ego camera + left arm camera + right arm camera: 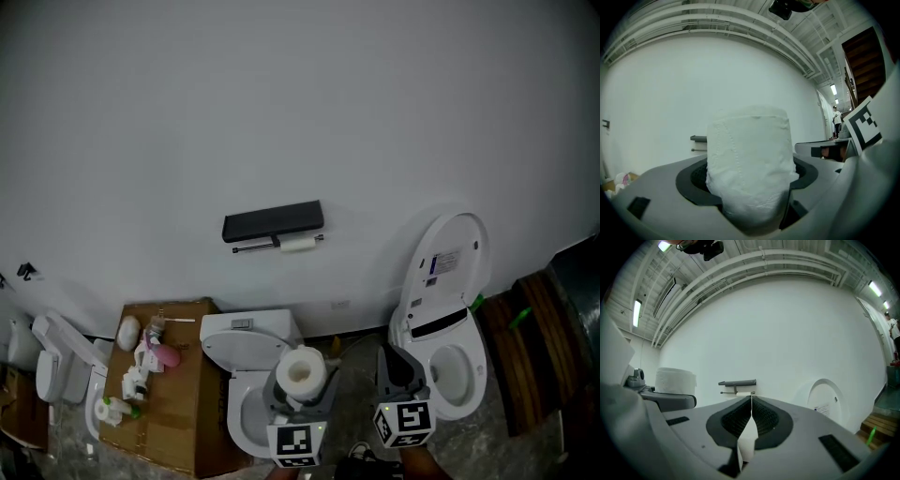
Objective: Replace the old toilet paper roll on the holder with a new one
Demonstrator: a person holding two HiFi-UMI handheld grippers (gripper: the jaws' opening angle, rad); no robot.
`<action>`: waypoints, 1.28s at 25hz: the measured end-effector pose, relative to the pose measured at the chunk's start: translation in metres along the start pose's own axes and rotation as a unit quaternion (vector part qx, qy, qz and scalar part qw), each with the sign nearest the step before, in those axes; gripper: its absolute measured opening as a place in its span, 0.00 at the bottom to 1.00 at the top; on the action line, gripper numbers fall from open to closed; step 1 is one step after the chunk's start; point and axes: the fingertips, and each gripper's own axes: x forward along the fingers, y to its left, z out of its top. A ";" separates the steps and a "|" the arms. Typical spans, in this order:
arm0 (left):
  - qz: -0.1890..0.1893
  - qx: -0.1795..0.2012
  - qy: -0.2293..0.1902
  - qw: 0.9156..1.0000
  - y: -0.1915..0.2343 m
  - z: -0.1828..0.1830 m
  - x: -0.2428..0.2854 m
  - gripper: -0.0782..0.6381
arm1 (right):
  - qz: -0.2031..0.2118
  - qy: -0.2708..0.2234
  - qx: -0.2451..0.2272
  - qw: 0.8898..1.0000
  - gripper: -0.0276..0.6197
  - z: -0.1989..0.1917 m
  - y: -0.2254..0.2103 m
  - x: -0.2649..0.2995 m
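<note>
High on the white wall hangs a black holder [273, 222] with a shelf on top and a rod below. A thin, nearly spent old roll [298, 243] sits on that rod. My left gripper [298, 389] is shut on a full new toilet paper roll [301, 369], held upright with its core hole facing up. In the left gripper view this new roll [750, 164] fills the space between the jaws. My right gripper [399, 364] is shut and holds nothing; its closed tips [751, 398] line up below the holder [737, 383]. Both grippers are well short of the wall.
One white toilet [246, 342] stands below the holder, and another with a raised lid [450, 267] is to the right. A cardboard box [178, 394] carrying small bottles and a spare roll sits at the left. Wooden steps [530, 356] are at the far right.
</note>
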 end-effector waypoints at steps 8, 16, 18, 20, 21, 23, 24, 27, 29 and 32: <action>0.026 0.001 -0.008 1.000 0.000 0.009 0.042 0.70 | 0.023 0.001 -0.006 1.000 0.07 0.011 -0.027 0.038; 0.044 -0.002 0.002 0.999 0.023 0.000 0.068 0.70 | 0.042 0.007 -0.009 0.999 0.07 0.007 -0.023 0.079; 0.043 -0.004 0.007 0.999 0.032 -0.007 0.077 0.70 | 0.043 0.011 -0.013 0.999 0.07 0.002 -0.018 0.089; 0.042 -0.007 0.007 0.999 0.043 -0.010 0.090 0.70 | 0.043 0.015 -0.016 0.999 0.07 -0.002 -0.015 0.103; 0.041 -0.009 0.005 0.999 0.050 -0.010 0.097 0.70 | 0.043 0.017 -0.017 0.999 0.07 -0.004 -0.013 0.112; 0.038 -0.011 0.001 0.999 0.062 -0.010 0.112 0.70 | 0.043 0.021 -0.021 0.999 0.07 -0.006 -0.010 0.130; 0.036 -0.011 0.001 0.999 0.068 -0.011 0.119 0.70 | 0.042 0.022 -0.024 0.999 0.07 -0.006 -0.008 0.139; 0.030 -0.017 -0.006 0.999 0.088 -0.007 0.140 0.70 | 0.040 0.022 -0.031 0.998 0.07 -0.002 0.000 0.167; 0.029 -0.020 -0.007 0.999 0.104 -0.005 0.154 0.70 | 0.040 0.021 -0.035 0.998 0.07 0.003 0.006 0.189; 0.027 -0.019 -0.005 0.999 0.126 -0.005 0.171 0.70 | 0.039 0.020 -0.039 0.998 0.07 0.006 0.014 0.217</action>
